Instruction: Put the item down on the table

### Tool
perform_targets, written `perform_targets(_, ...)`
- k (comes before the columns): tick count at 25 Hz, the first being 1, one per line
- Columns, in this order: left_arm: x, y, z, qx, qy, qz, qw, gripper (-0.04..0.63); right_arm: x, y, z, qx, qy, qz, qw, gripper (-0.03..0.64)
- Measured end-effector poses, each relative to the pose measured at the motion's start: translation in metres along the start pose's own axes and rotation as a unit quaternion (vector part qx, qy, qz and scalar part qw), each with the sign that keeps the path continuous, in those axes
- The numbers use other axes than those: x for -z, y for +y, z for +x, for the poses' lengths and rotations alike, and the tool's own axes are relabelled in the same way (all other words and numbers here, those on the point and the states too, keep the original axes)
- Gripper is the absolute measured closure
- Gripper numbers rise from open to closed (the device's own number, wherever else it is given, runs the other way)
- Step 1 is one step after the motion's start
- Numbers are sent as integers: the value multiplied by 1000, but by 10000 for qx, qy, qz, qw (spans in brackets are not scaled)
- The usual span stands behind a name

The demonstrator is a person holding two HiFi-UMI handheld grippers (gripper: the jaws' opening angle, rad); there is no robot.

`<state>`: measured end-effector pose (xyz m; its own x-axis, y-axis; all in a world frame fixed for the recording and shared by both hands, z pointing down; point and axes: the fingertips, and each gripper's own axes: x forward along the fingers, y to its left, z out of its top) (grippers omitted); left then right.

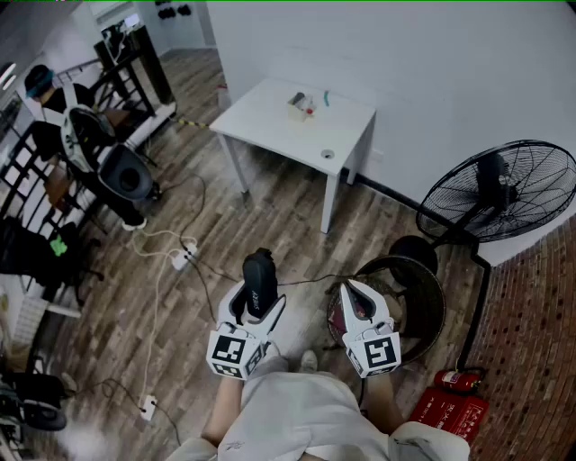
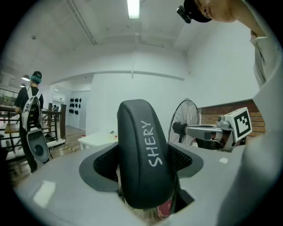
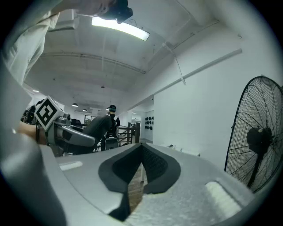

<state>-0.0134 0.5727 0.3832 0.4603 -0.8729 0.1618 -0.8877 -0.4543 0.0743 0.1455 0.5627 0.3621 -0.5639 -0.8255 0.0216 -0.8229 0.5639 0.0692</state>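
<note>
Open lab or studio space: bare white table [image 1: 261, 122], industrial fan [image 1: 504, 189], floor power strip [image 1: 181, 257], fire extinguisher [image 1: 459, 381], strip light [image 2: 133, 8].

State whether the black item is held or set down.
Held: the black item sits between the jaws of the left gripper, well short of the white table.

Black pedestal fan [image 1: 504, 189] at right edge, round dark basket [image 1: 430, 302] lower right, red fire extinguisher [image 1: 459, 381] bottom right, white power strip [image 1: 183, 257] centre-left, 1 person [image 1: 40, 85] upper left
</note>
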Motion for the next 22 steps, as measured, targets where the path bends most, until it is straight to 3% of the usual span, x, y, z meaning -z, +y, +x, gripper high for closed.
perform_targets(10,-11,-26,1,-223,-125,148,9996,236,-11,-16,-14,-112,-206,10,9997,614)
perform_targets(22,-17,-3,24,-357,-136,157,9991,236,-6,-22,23,-327,-152,4,9993,614)
